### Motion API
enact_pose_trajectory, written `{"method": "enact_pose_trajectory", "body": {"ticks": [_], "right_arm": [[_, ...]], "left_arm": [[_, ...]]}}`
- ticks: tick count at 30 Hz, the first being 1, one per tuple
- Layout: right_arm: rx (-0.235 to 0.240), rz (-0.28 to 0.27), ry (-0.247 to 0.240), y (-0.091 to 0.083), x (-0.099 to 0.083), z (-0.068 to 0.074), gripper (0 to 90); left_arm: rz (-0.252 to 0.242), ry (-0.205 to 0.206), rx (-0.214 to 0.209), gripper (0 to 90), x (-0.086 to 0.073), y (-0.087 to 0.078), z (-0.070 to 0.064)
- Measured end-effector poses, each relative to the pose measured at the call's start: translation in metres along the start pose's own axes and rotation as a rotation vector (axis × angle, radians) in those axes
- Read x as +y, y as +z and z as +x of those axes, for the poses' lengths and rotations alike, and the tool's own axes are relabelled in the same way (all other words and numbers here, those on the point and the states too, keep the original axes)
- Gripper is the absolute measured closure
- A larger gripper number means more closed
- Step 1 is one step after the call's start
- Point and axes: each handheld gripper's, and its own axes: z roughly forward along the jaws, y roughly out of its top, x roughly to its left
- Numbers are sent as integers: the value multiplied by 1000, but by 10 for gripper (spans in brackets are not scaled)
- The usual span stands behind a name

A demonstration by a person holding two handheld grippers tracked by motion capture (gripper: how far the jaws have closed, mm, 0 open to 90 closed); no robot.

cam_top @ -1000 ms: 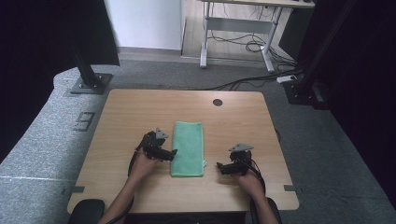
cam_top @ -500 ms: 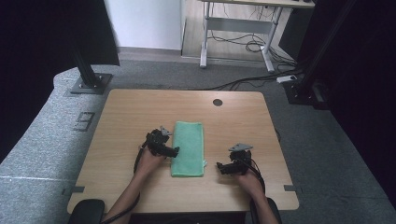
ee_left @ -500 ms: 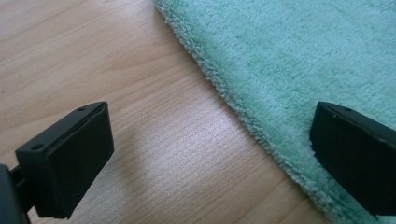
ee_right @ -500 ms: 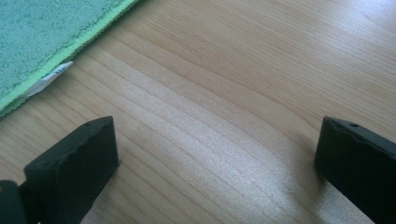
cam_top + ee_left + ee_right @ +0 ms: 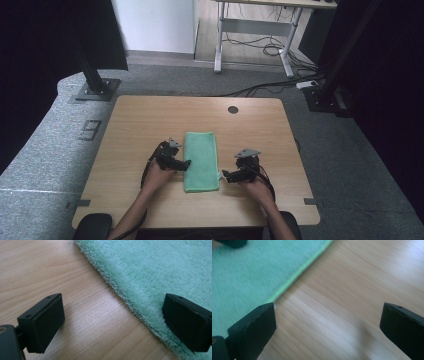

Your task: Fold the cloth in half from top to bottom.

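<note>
Low, both tools (image 5: 186,164) (image 5: 225,175) flanking towel (image 5: 201,160)

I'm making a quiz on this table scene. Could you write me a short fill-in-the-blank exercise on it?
1. The folded towel is ____ in colour.
2. The left gripper has its fingers ____, astride the towel's edge.
3. The towel lies on a ____ table.
4. The right gripper holds ____.

Missing words: green; open; wooden; nothing

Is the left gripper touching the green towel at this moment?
Cannot tell. In the left gripper view, the left gripper is open, one jaw over the green towel, the other over bare table; no contact or gap shows plainly.
</note>
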Motion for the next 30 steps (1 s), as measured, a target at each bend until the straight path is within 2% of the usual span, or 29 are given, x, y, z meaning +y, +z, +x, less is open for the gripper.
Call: {"method": "enact_pose_trajectory", "body": {"ticks": [4, 7, 11, 14, 19, 23, 30], "right_arm": [[3, 1, -21, 9, 11, 8, 6], [2, 16, -57, 22, 22, 17, 6], [-16, 48, -93, 32, 19, 20, 4], [5, 47, -64, 30, 15, 20, 5], [22, 53, -86, 25, 12, 29, 8], [42, 51, -109, 20, 7, 42, 7], [53, 61, -114, 17, 5, 46, 10]], "left_arm": [[-2, 3, -2, 47, -1, -1, -1], [-5, 7, -4, 47, -4, -2, -1], [-13, 6, -6, 47, -7, -5, -3], [-16, 9, -8, 47, -9, -6, -3], [-12, 16, -11, 47, -10, -8, -4], [-13, 21, -17, 47, -14, -10, -5], [-4, 40, -29, 49, -22, -18, -10]]}}
